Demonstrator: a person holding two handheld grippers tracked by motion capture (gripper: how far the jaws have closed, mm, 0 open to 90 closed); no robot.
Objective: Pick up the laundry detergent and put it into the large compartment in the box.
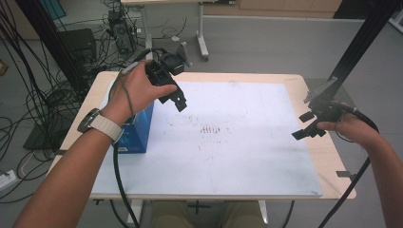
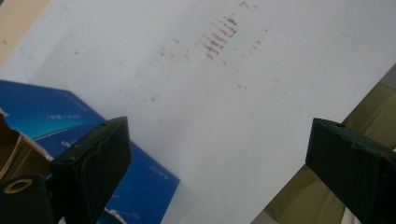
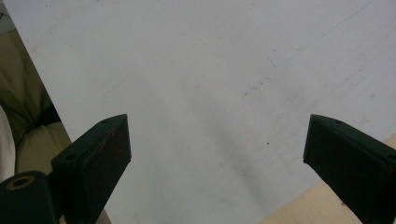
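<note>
Blue cardboard box [image 1: 138,130] with pale printing stood at the left side of the bench [image 1: 304,85], on the left edge of the wide white sheet [image 1: 237,156] that covered most of the light wooden top. In the high view the person's left hand [image 1: 135,90] and watch-strapped wrist partly hid the box from above.

The left tool [image 1: 177,99] hung in the air above the white sheet, just right of and beyond the box, tilted down toward the middle of the bench. Its 2 black jaws stood wide apart with nothing between them. In the left gripper view the box [image 2: 70,126] lay low at the left, behind the left jaw, and a patch of small brown marks [image 2: 219,39] dotted the sheet farther off.

The right tool [image 1: 308,124] was held above the right edge of the bench, well apart from the box, pointing left. Its jaws also stood wide apart and held nothing; the right gripper view showed bare white sheet [image 3: 210,93] between them and a strip of wooden bench edge [image 3: 299,210] at the lower right.

A black cable [image 1: 119,185] trailed from the left tool over the near edge.
</note>
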